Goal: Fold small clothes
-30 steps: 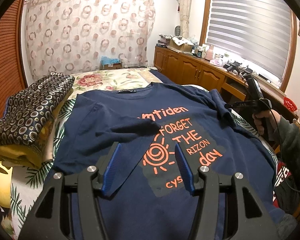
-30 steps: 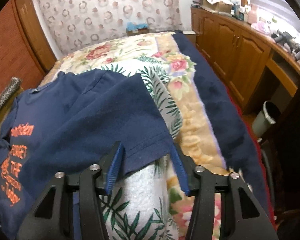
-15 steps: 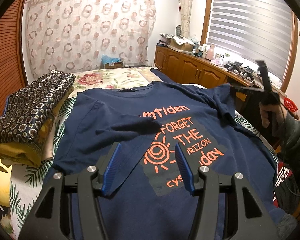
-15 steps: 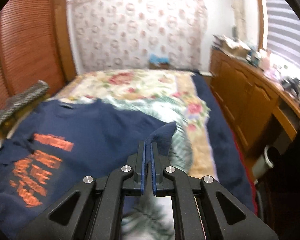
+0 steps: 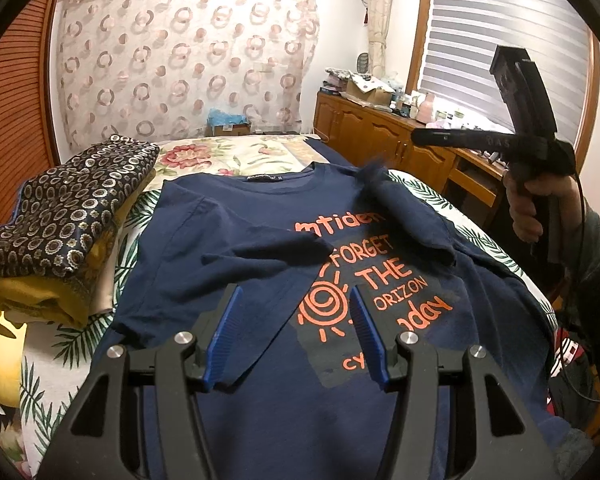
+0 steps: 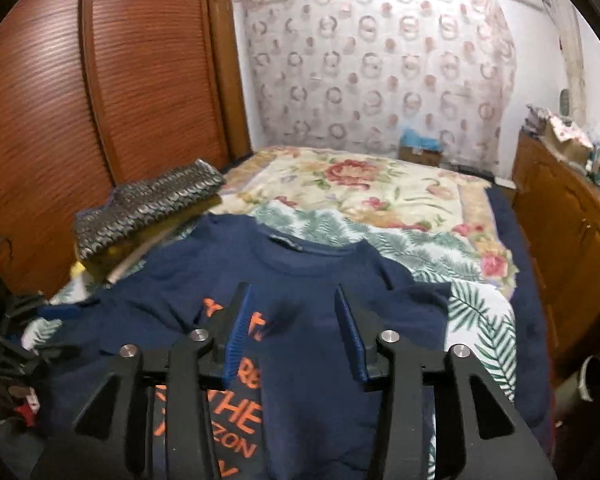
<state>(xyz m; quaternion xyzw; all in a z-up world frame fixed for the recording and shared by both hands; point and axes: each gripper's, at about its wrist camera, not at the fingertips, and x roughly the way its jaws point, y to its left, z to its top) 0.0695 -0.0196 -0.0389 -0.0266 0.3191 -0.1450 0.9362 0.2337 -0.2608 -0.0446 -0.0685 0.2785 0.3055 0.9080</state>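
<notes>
One navy T-shirt (image 5: pixel 260 216) lay on the bed (image 5: pixel 236 152) (both sleeves folded inward); two grippers, left gripper (image 5: pixel 296 338) and right gripper (image 6: pixel 296 334), fingers spread, held nothing.

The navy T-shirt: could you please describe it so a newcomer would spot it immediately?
On the floral bedspread, it lies face up nearest the cameras. The navy T-shirt has orange lettering and a sun drawing, unlike the ring-patterned folded pile beside it.
</notes>
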